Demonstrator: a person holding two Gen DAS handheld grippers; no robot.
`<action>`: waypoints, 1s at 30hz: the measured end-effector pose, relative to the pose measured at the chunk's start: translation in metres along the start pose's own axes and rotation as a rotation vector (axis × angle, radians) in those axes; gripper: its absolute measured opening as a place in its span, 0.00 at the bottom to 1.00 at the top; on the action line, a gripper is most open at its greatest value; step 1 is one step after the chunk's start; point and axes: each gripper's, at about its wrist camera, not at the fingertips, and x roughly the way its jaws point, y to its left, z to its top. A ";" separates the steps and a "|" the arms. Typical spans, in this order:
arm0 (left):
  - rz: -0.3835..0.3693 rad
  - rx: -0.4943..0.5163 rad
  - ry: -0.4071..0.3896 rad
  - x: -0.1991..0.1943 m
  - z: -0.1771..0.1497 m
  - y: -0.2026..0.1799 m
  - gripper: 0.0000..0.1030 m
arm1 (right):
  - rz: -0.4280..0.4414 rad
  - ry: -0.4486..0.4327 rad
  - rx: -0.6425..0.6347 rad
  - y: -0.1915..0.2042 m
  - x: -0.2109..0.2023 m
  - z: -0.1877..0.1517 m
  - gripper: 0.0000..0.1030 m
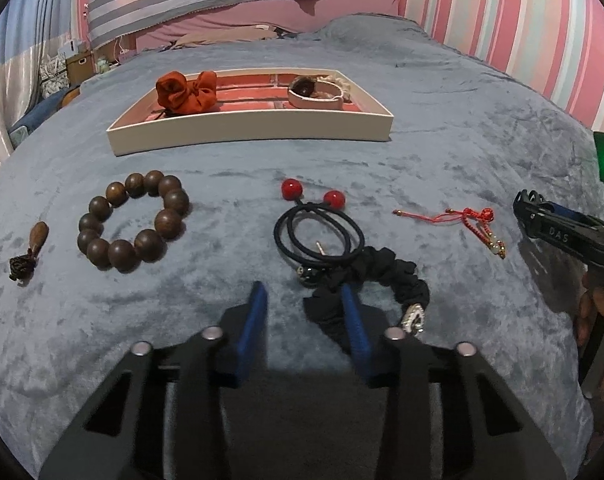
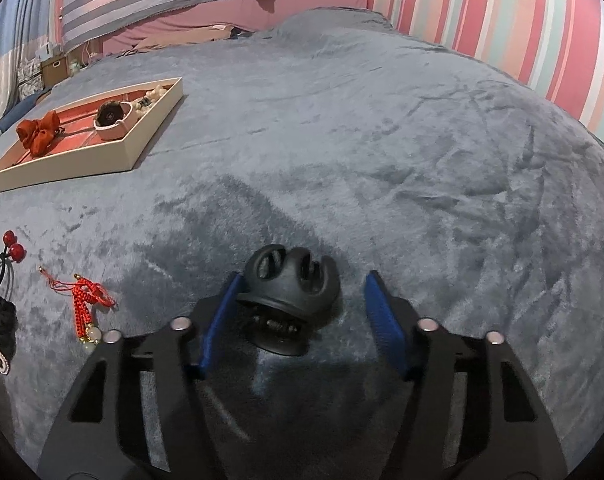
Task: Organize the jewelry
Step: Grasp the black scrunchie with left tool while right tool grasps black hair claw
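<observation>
Resting on the blanket [image 2: 381, 120], your right gripper [image 2: 302, 312] stands part-open around the black claw clip [image 2: 290, 292], ungripped; your left gripper [image 1: 305, 312] stands part-open, empty.

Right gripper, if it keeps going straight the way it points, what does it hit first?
Probably the black plastic claw hair clip lying on the grey plush blanket, between the right gripper's blue pads; depth is unclear.

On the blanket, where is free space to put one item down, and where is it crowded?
Free: the blanket right of the tray, beyond the black hair claw. Crowded: the row from wooden bead bracelet to red cord bracelet.
</observation>
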 end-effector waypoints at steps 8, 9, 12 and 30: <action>-0.062 0.007 0.004 -0.001 -0.001 -0.004 0.13 | 0.001 -0.003 -0.011 0.003 0.001 -0.001 0.45; -0.071 -0.001 0.006 0.000 -0.001 -0.003 0.12 | 0.000 -0.007 -0.009 0.003 0.000 -0.001 0.45; -0.087 -0.011 0.005 -0.001 0.000 -0.001 0.11 | 0.002 -0.012 -0.004 0.002 -0.001 -0.001 0.45; -0.145 -0.006 -0.070 -0.034 0.006 0.000 0.09 | 0.008 -0.061 0.009 -0.001 -0.017 0.000 0.45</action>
